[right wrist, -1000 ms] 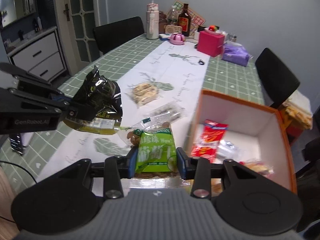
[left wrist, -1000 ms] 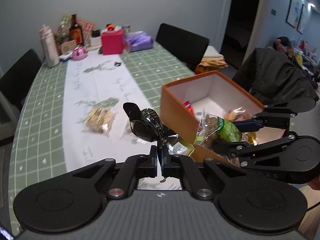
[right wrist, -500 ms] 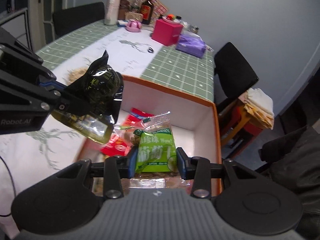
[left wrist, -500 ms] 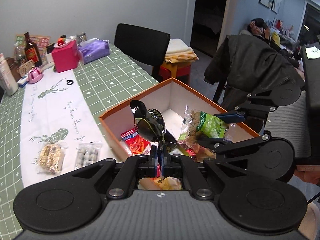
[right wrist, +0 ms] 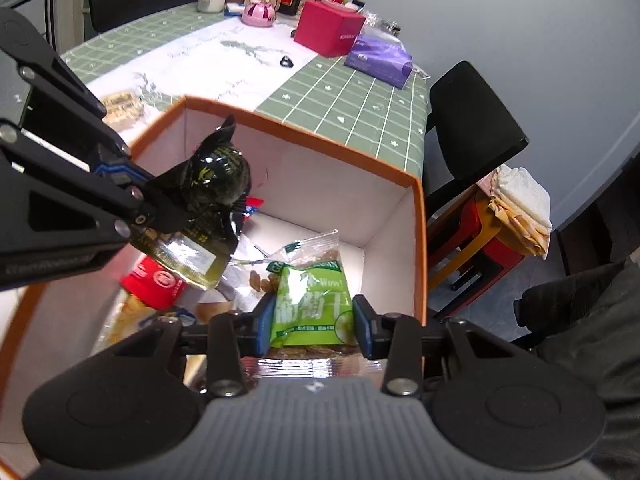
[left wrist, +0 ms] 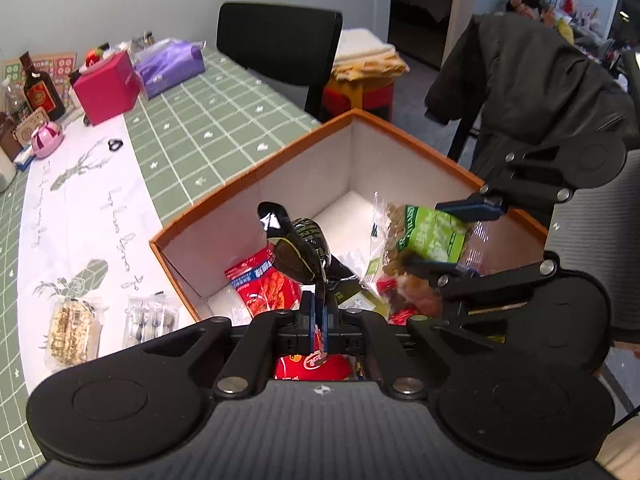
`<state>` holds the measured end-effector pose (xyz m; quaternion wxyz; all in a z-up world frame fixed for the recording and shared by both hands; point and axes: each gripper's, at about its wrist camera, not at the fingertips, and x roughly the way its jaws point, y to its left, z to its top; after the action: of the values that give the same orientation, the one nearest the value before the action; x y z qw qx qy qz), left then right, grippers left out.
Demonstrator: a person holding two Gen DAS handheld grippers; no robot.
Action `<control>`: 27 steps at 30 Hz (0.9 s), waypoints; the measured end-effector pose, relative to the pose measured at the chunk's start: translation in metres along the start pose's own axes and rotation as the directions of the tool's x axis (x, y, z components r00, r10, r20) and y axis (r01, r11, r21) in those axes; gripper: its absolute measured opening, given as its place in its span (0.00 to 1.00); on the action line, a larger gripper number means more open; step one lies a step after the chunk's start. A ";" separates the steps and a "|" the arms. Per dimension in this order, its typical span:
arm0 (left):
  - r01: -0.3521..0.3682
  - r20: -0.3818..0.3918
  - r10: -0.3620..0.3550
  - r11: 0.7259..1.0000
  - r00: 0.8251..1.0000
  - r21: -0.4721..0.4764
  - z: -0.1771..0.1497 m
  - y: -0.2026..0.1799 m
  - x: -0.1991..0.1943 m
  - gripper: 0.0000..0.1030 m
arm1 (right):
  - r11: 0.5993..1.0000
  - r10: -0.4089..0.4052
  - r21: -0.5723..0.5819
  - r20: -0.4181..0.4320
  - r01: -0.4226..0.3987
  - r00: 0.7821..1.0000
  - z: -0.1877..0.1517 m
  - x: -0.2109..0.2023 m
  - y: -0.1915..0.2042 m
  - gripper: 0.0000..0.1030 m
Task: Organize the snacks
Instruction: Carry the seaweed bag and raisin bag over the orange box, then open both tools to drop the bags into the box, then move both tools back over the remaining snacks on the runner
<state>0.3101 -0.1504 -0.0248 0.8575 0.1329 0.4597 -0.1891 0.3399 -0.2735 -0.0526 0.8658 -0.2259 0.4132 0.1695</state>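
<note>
Out at nine o'clock from my left wrist, two snacks lie on the white table runner (left wrist: 80, 216): a clear pack of puffed-rice cakes (left wrist: 72, 330) and, just beside it, a clear pack of small dark sweets (left wrist: 150, 318), both outside the orange box (left wrist: 256, 172). At twelve o'clock my left gripper (left wrist: 316, 316) has its jaws pressed together on the crimped edge of a glossy black snack bag (left wrist: 298, 246), which hangs over the box's inside, above a red packet (left wrist: 264, 284) lying on the bottom. Toward two o'clock my right gripper (right wrist: 314, 322) pinches a green-labelled clear bag of nuts (right wrist: 312, 304) by its sides, jaws partly spread around it, also over the box near the far corner. I judge both bags ready to drop. The risks: I hold the black bag by a thin seam (slippery foil), so it could slide out and land askew on the pile; the two bags hang close together, so letting go at once might make them snag, or the nut bag could catch the box wall (right wrist: 418, 240) and tip out.
</note>
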 end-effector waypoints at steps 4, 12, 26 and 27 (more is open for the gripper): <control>-0.022 -0.038 0.023 1.000 0.999 0.020 -0.002 0.001 0.014 0.03 | 1.000 0.022 0.009 -0.014 -0.022 1.000 0.003 0.016 -0.002 0.38; -0.025 -0.067 0.027 0.999 0.997 0.023 0.000 0.001 0.029 0.06 | 0.999 0.036 0.008 -0.009 -0.036 0.999 0.008 0.027 -0.001 0.39; -0.036 -0.004 0.036 0.999 0.999 0.036 -0.004 0.005 0.005 0.48 | 0.999 0.008 0.045 -0.007 -0.007 1.000 0.006 0.013 0.003 0.63; -0.031 -0.001 0.031 0.999 1.000 0.032 -0.005 0.006 0.001 0.49 | 0.999 0.009 0.050 -0.005 -0.009 1.000 0.006 0.010 0.004 0.64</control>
<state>0.3098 -0.1431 -0.0284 0.8578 0.1540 0.4549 -0.1830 0.3478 -0.2663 -0.0584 0.8693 -0.2027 0.4206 0.1623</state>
